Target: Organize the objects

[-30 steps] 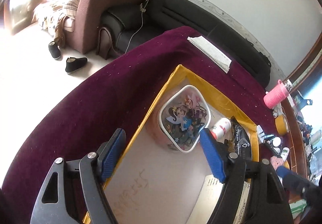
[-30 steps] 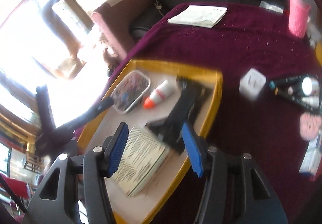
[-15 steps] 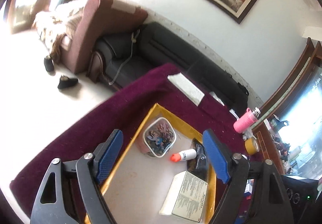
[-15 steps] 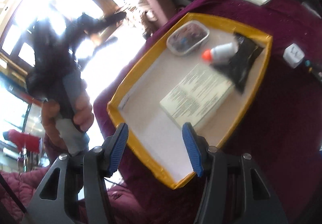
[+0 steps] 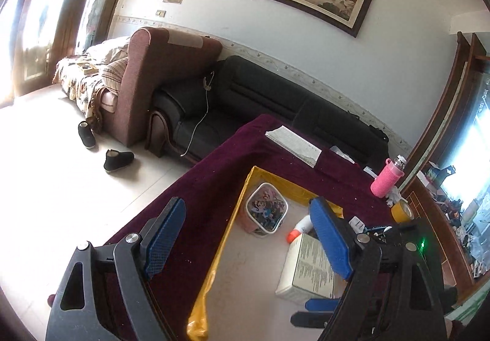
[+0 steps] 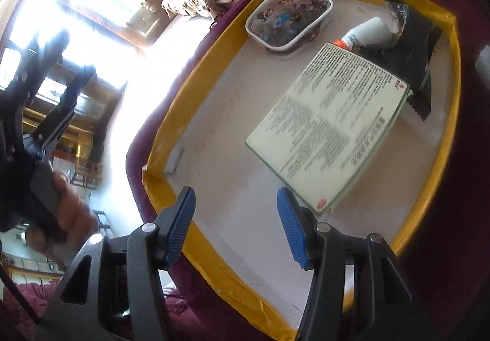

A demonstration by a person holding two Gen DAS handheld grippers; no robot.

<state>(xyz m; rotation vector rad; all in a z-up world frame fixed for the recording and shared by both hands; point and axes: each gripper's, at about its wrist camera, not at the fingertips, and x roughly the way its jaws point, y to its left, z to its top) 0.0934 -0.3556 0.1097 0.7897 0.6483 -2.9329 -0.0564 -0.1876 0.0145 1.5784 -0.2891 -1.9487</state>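
A yellow-rimmed tray (image 6: 171, 114) lies on the maroon tablecloth. In it are a cartoon-lidded container (image 6: 289, 16), a white tube with an orange cap (image 6: 366, 31), a black packet (image 6: 419, 47) and a flat white box with printed text (image 6: 327, 129). My right gripper (image 6: 235, 194) hovers open over the tray's near corner, beside the box's corner, with nothing between its pads. My left gripper (image 5: 247, 201) is open and empty, raised above the tray's left rim (image 5: 228, 234) and facing the container (image 5: 266, 212). A hand (image 6: 61, 209) holds it.
Papers (image 5: 294, 145), a pink bottle (image 5: 386, 178), a yellow tape roll (image 5: 402, 211) and small items lie on the cloth beyond the tray. A black sofa (image 5: 260, 96) and a brown armchair (image 5: 147, 80) stand behind the table, with two shoes (image 5: 118, 159) on the floor.
The left gripper rose, tilted upward and drew back from the container, its jaws a little wider. The right gripper swung down toward the tray's near corner.
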